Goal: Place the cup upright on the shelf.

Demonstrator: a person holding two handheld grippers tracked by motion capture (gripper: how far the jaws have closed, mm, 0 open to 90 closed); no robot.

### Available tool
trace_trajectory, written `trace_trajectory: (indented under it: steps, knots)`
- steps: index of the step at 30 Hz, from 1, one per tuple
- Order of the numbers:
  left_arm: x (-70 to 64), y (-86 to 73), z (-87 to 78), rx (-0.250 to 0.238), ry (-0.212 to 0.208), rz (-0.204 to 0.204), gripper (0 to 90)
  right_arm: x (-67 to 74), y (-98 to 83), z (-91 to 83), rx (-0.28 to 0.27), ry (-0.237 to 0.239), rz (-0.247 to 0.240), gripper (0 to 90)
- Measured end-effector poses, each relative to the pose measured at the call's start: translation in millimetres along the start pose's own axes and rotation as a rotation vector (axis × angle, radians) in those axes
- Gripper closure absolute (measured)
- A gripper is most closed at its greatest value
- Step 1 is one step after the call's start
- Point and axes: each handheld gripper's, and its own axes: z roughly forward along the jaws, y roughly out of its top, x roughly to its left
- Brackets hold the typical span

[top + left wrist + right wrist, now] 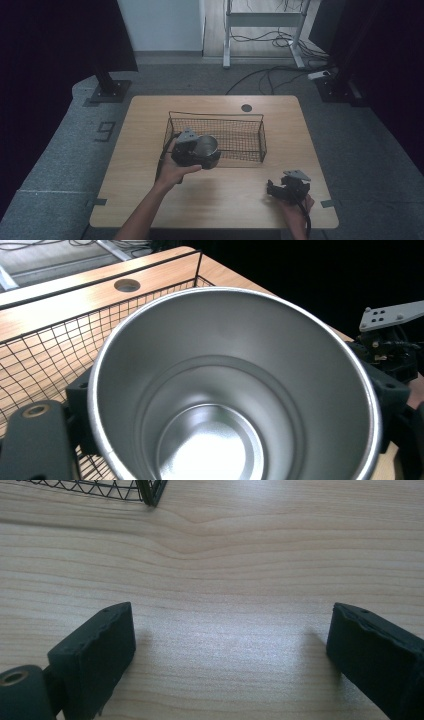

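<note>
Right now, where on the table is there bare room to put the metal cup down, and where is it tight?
Bare wood lies between the wire basket and the right gripper, whose jaws stand open over clear table. The basket itself holds nothing. It is tight at the basket's near-left corner, where the left gripper holds the metal cup.

The high view looks forward and down over the whole table. The left gripper view sits very close above a steel cup, sharing the wire basket behind. The right gripper view skims the tabletop, basket corner upper left.
</note>
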Motion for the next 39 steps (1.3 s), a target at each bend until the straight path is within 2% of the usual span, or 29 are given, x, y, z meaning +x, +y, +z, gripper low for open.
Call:
trace_trajectory:
  steps: [13, 24, 35, 39]
  knots:
    - [6.1, 10.2, 5.7, 0.011, 0.003, -0.008, 14.8, 0.0, -0.1, 0.2, -0.003, -0.001, 0.0, 5.4]
    - [15.7, 17.4, 1.7, 0.006, 0.016, -0.019, 14.8, -0.2, -0.1, 0.1, -0.002, -0.001, -0.002, 5.4]
    - [28.9, 19.9, 5.8, 0.007, 0.04, -0.04, 14.9, -0.3, -0.1, 0.2, -0.002, -0.001, -0.004, 5.4]
    - [34.3, 21.3, 8.2, 0.014, 0.06, -0.041, 14.9, -0.3, -0.1, 0.2, -0.003, -0.001, -0.004, 5.4]
